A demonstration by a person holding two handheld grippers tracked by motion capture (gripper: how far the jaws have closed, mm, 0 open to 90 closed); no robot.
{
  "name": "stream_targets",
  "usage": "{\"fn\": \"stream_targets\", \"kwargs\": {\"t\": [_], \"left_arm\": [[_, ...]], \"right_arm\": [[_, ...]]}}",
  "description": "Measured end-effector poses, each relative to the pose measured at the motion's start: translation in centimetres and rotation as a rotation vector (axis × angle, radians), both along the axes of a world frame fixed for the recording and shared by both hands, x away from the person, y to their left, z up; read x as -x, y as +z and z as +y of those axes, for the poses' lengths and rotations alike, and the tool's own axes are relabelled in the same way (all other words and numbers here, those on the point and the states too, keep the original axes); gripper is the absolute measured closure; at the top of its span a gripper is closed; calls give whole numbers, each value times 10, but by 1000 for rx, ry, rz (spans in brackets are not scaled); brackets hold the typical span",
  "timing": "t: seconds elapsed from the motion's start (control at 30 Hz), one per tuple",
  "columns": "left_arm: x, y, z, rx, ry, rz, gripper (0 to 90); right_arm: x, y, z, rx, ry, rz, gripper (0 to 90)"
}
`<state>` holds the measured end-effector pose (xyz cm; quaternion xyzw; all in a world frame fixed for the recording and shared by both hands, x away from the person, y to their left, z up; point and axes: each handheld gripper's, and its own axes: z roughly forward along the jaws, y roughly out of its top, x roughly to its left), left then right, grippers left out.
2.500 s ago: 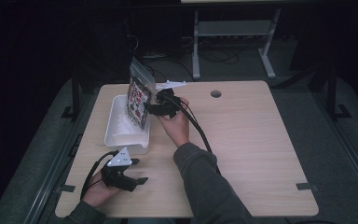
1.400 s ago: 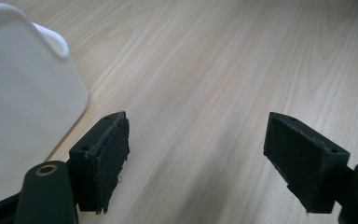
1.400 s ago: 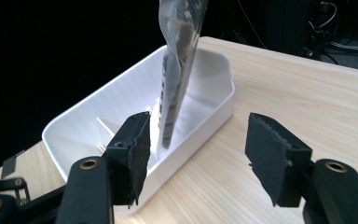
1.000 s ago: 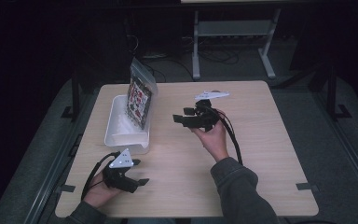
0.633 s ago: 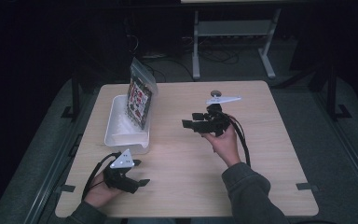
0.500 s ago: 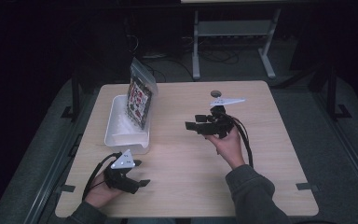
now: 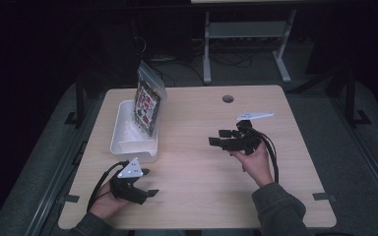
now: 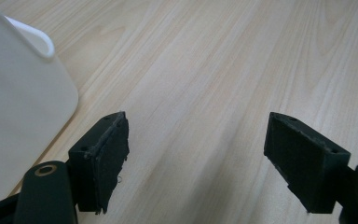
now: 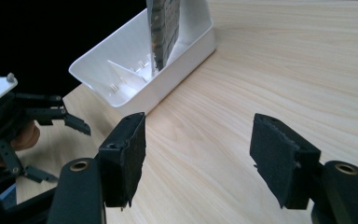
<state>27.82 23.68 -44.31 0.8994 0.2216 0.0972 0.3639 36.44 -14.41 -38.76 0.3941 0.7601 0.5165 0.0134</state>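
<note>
Your left gripper [image 7: 145, 183] rests at the table's [image 7: 202, 196] near edge, jaws wide and empty. Just beyond it, the clear bag [image 7: 147, 101] stands upright in the white bin [image 7: 123, 142], propped against its wall. Your right gripper [image 7: 219, 140] hovers mid-table, wide, holding nothing.

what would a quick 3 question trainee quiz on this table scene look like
1. True or false: the right gripper is clamped on the packet.
2. Where does the packet stand? A) flat on the table B) upright in the white bin C) in the left gripper
3. Fill in: both grippers' jaws are ____.

Key: 1 false, its open jaws hold nothing. 2 B. 3 open.
</note>
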Motion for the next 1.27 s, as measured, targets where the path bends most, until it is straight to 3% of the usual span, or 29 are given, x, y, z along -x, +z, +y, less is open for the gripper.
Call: {"fn": "stream_targets", "kwargs": {"t": [0.53, 0.8, 1.1, 1.2, 1.27], "left_arm": [[0, 0, -1, -5, 3, -5, 214], [1, 0, -2, -6, 0, -7, 214], [3, -1, -5, -13, -14, -8, 214], [5, -1, -7, -19, -22, -6, 213], [5, -1, -7, -17, -24, -8, 213]], "right_arm": [[29, -13, -42, -17, -18, 34, 349], [47, -26, -51, 2, -26, 43, 352], [68, -43, -59, -22, -22, 71, 353], [82, -54, -60, -76, -33, 107, 364], [88, -56, -58, -51, -33, 104, 361]]}}
